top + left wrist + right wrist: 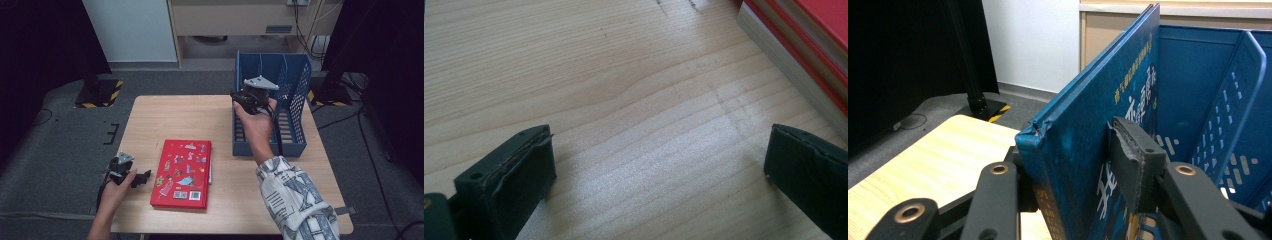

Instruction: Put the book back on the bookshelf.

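Nearest the lens of the right gripper view, the right gripper (1073,165) is seen clasping a blue book (1088,115). One pad is laid against the printed cover and the other jaw is set behind the spine side. The book is held upright on its edge at the near end of the blue file rack (1198,75), just over or inside the rack's first slot, with a slanted divider close beside it.

To do this step well, the book is best kept vertical and parallel to the dividers. It should be lowered until its bottom edge is borne by the rack floor, and only then let go, so that it is not tipped against the divider or dropped. The dented top corner is better kept clear of the rack wall.

Farther out, a red book (182,172) lies flat on the wooden table (165,120). The left gripper (659,165) rests just beside it with its jaws spread wide and nothing between them.

The book's lower edge and the rack floor beneath it are hidden, so it cannot be told whether the book is already seated. How firmly the pads press is also hard to judge. In the high view the blue book is lost behind the hand and the rack's blue.
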A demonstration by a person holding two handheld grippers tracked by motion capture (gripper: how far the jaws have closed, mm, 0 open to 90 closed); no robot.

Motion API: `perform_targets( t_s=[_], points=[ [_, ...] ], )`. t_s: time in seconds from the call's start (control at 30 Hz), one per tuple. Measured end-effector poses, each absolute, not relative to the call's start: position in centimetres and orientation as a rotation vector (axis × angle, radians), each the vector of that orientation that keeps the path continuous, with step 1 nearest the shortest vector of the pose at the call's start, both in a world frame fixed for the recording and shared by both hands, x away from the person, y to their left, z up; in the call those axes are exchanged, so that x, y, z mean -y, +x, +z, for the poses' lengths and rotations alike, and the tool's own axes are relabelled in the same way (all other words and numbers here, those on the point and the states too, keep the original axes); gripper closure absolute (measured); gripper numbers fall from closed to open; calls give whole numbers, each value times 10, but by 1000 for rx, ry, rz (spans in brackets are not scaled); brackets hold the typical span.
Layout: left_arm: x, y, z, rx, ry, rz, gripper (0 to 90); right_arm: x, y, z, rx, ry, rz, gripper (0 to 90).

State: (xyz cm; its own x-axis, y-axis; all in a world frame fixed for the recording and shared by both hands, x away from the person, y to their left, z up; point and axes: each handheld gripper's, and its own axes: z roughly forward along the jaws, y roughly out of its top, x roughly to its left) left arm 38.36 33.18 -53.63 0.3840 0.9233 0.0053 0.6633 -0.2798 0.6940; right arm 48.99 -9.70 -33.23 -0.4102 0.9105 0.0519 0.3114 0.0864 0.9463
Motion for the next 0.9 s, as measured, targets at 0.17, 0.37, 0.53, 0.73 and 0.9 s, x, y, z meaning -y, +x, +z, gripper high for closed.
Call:
perform_targets(
  t_s=[0.17, 0.37, 0.53, 0.73, 0.9],
  points=[
    [-332, 384, -536, -1359, 2038, 553, 0, 98, 490, -334, -1797, 1207, 1339, 524],
    [-331, 383, -536, -1359, 2038, 554, 0, 105, 488, -337, -1821, 1201, 1344, 354],
    [-331, 383, -536, -1359, 2037, 555, 0, 110, 477, -344, -1862, 1159, 1342, 251],
    [-331, 384, -536, -1362, 2035, 554, 0, 121, 454, -368, -1941, 1129, 1337, 189],
    [-332, 383, -536, -1349, 2041, 548, 0, 127, 440, -383, -1971, 1115, 1350, 173]
  ],
)
